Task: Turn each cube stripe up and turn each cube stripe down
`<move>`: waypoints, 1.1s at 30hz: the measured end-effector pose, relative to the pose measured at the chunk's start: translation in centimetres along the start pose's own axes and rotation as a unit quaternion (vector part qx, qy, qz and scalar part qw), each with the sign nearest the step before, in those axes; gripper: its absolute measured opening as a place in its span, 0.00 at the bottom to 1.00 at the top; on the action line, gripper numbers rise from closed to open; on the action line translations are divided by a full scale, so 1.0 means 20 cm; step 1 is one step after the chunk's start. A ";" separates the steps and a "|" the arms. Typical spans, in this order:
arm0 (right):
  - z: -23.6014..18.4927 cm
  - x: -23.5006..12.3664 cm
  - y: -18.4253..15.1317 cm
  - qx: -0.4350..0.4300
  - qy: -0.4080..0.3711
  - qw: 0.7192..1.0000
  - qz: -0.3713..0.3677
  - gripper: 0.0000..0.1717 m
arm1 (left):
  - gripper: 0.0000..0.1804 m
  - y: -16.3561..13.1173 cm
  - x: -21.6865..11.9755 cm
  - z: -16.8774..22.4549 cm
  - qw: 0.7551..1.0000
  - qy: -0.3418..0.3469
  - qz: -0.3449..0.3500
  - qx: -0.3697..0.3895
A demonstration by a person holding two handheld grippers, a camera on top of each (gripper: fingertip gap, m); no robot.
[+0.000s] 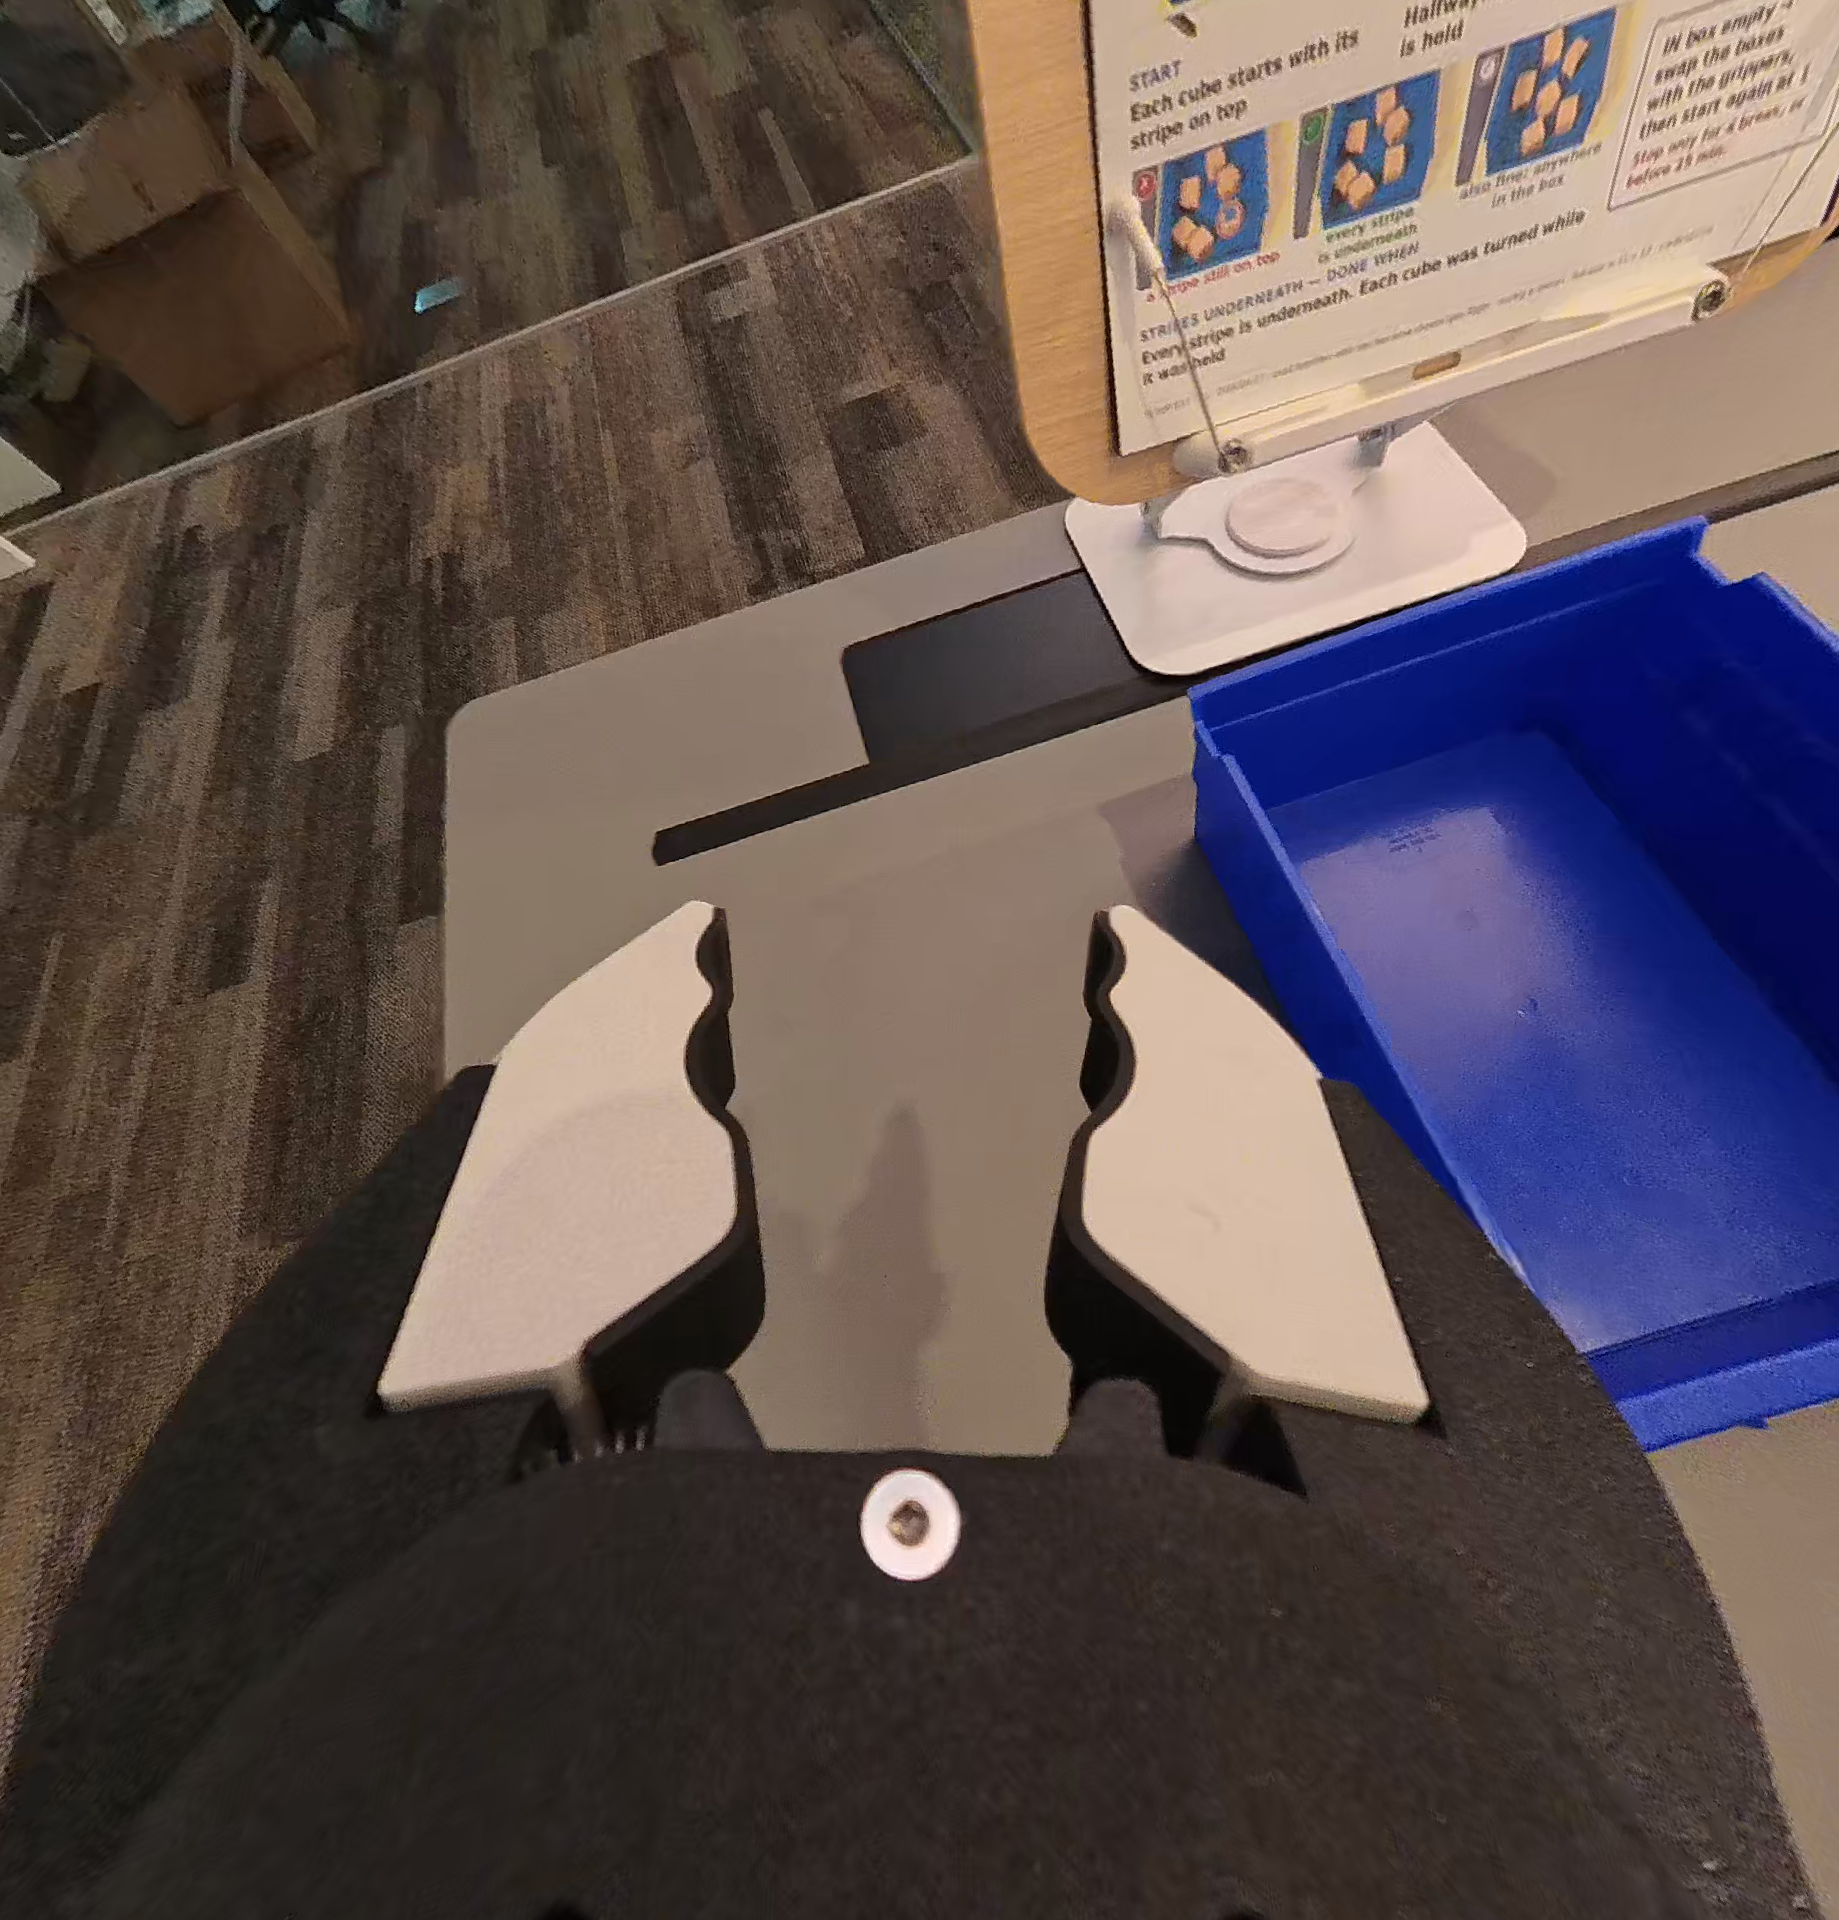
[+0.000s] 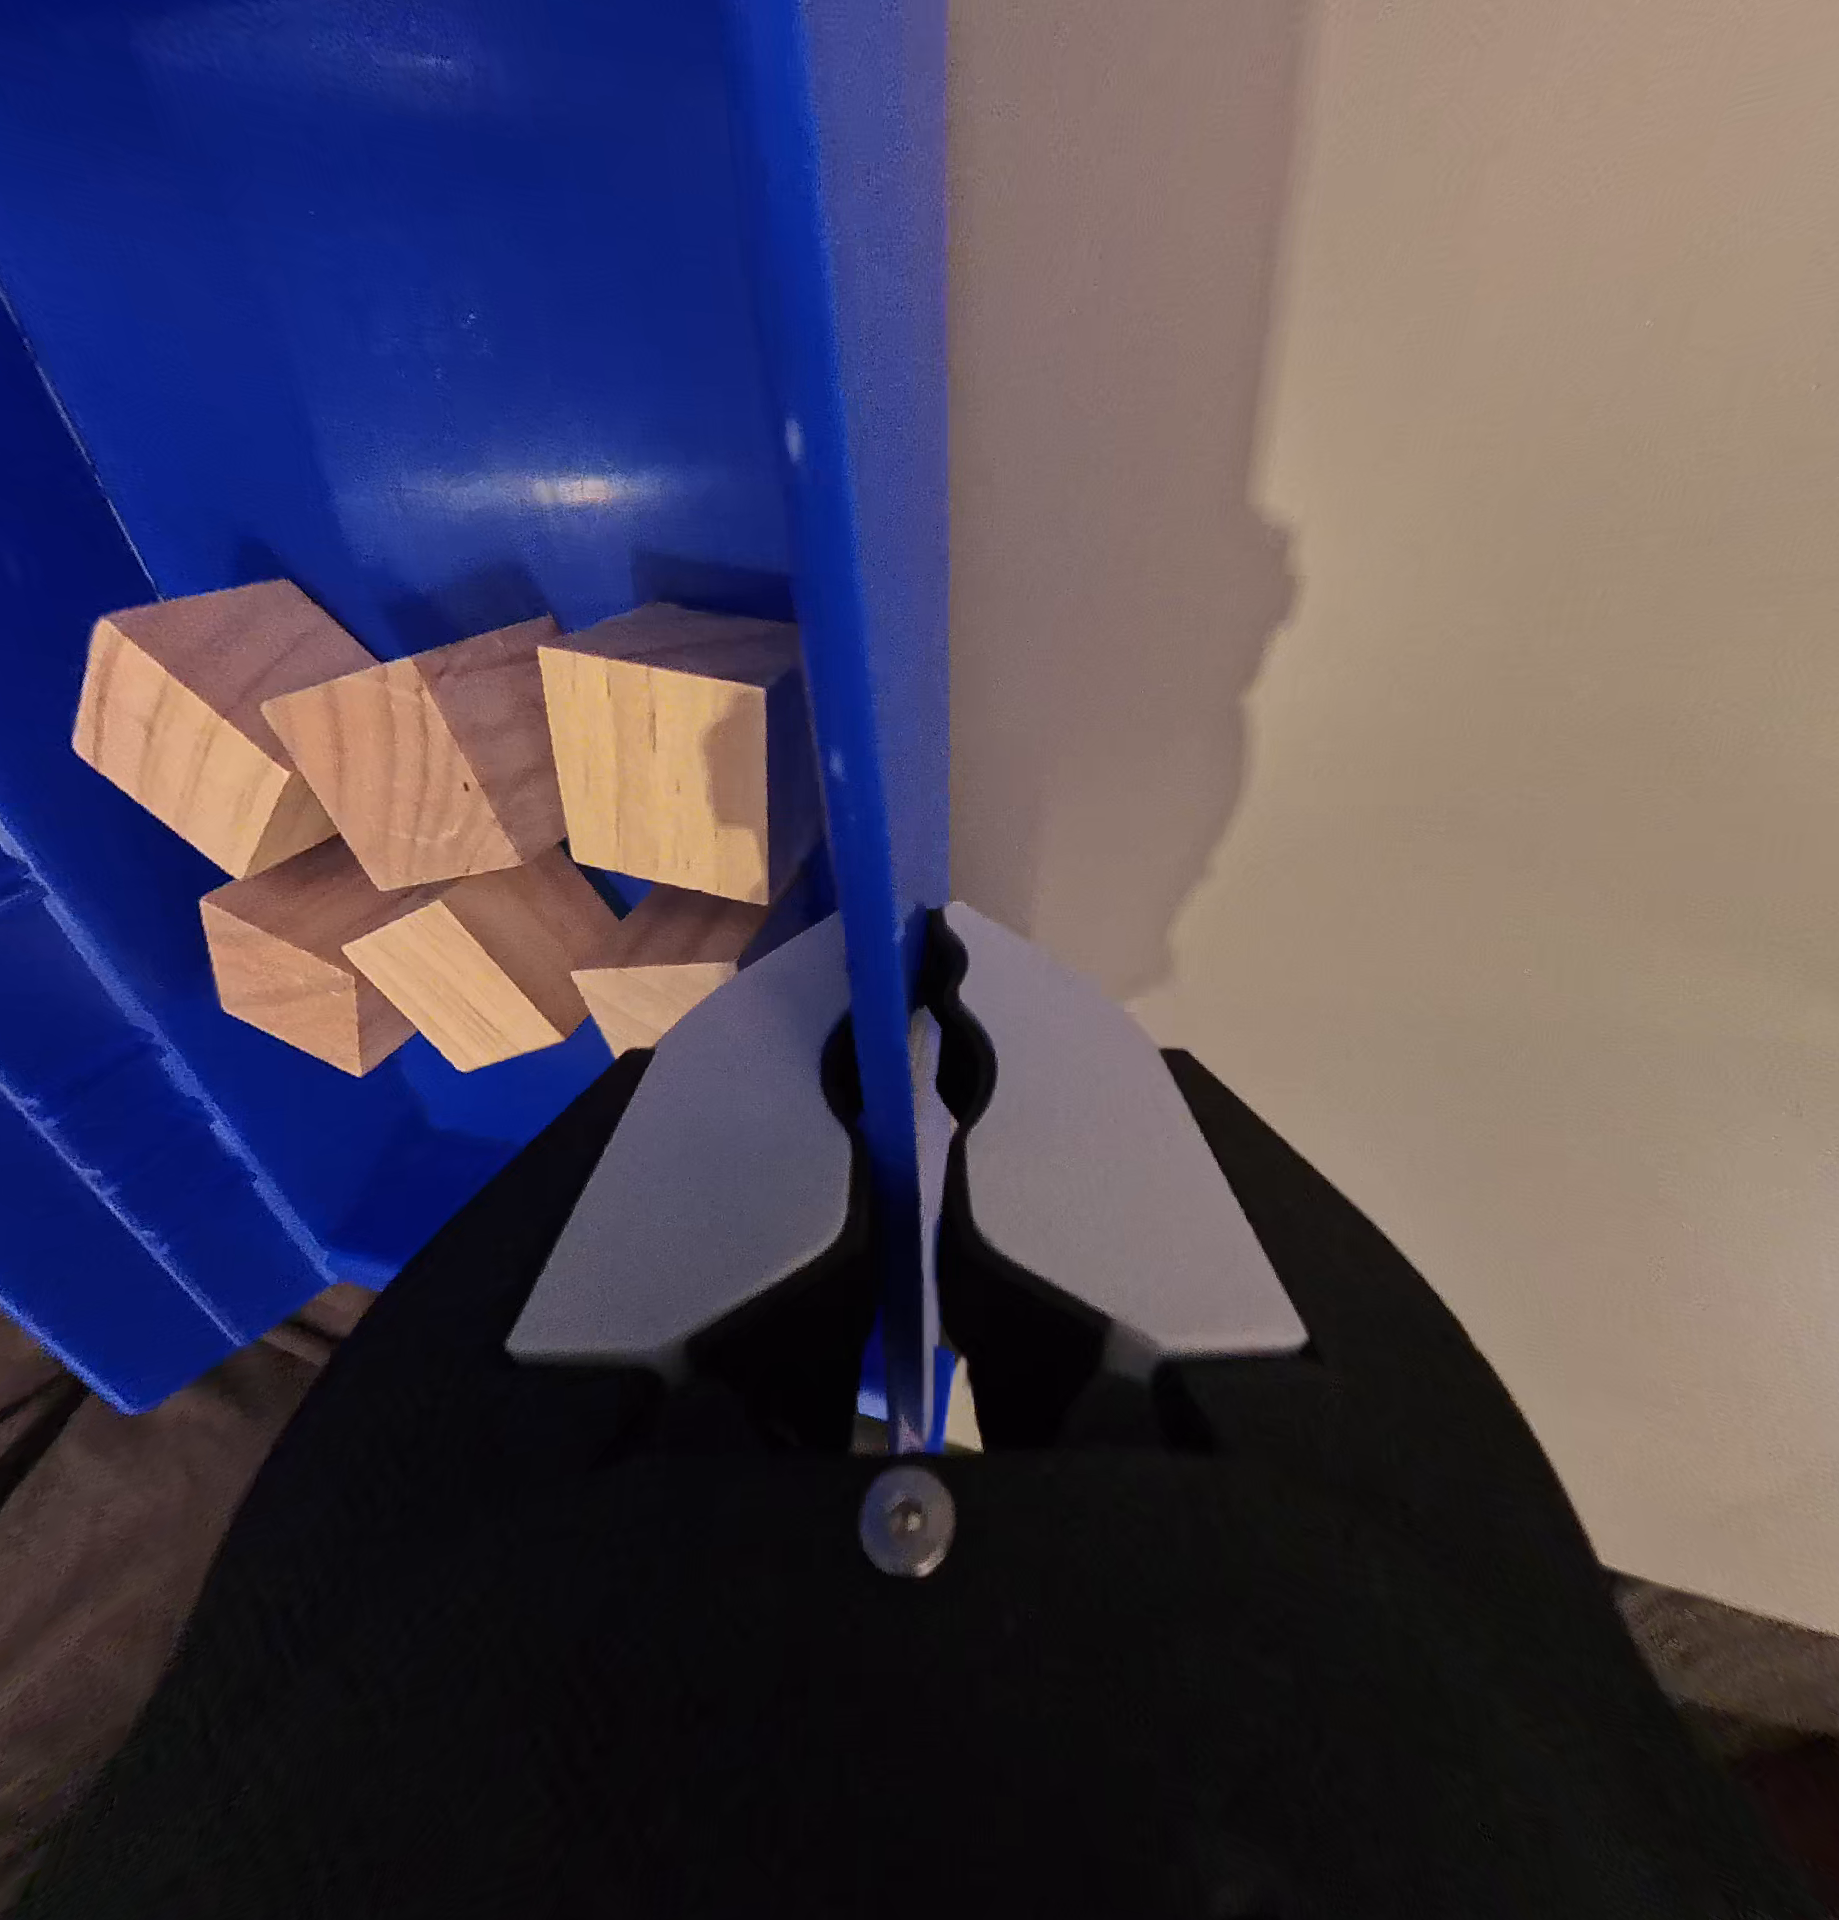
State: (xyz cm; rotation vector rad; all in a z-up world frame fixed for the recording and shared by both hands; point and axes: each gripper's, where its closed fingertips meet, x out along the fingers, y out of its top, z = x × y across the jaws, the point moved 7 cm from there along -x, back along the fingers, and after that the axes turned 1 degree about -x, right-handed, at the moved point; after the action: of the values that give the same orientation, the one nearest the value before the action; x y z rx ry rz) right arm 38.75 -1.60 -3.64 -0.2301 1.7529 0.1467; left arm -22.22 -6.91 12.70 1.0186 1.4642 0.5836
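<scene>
In the right wrist view my right gripper (image 2: 894,935) is shut on the side wall of a blue box (image 2: 853,727) and holds it tipped. Several wooden cubes (image 2: 655,758) lie heaped inside it against that wall; no stripe shows on their visible faces. In the left wrist view my left gripper (image 1: 910,914) is open and empty above the grey table (image 1: 603,790). A second blue box (image 1: 1580,997) stands on the table to its right, and what shows of its inside holds no cubes.
A wooden board with an instruction sheet (image 1: 1414,208) stands on a white base (image 1: 1299,561) at the back of the table. A dark slot (image 1: 894,790) crosses the tabletop. Carpet floor (image 1: 219,727) lies left of the table edge. A pale wall (image 2: 1517,727) is behind the tipped box.
</scene>
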 end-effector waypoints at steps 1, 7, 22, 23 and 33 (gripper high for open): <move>0.00 -0.05 -0.01 0.001 -0.007 1.000 0.001 0.05 | 0.36 0.00 -0.03 -0.03 1.000 0.004 0.010 0.002; -0.24 -0.44 0.04 -0.030 -0.068 0.997 0.004 0.05 | 0.35 0.01 -0.16 -0.16 0.994 0.060 0.090 -0.001; -1.81 -0.36 0.79 -0.232 0.045 0.971 0.020 0.05 | 0.41 -0.03 -0.30 -0.31 0.981 0.092 0.136 -0.107; -1.90 -0.33 0.82 -0.237 0.053 0.970 0.018 0.05 | 0.41 -0.03 -0.31 -0.31 0.980 0.096 0.139 -0.105; -2.56 -0.02 1.01 -0.259 0.055 0.964 0.001 0.05 | 0.41 -0.05 -0.49 -0.29 0.968 0.124 0.186 -0.112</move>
State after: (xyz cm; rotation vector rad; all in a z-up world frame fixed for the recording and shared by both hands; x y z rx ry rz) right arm -14.73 6.46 6.08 -0.6248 1.7981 0.6065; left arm -28.80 -14.63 18.04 1.0729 1.3887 1.1571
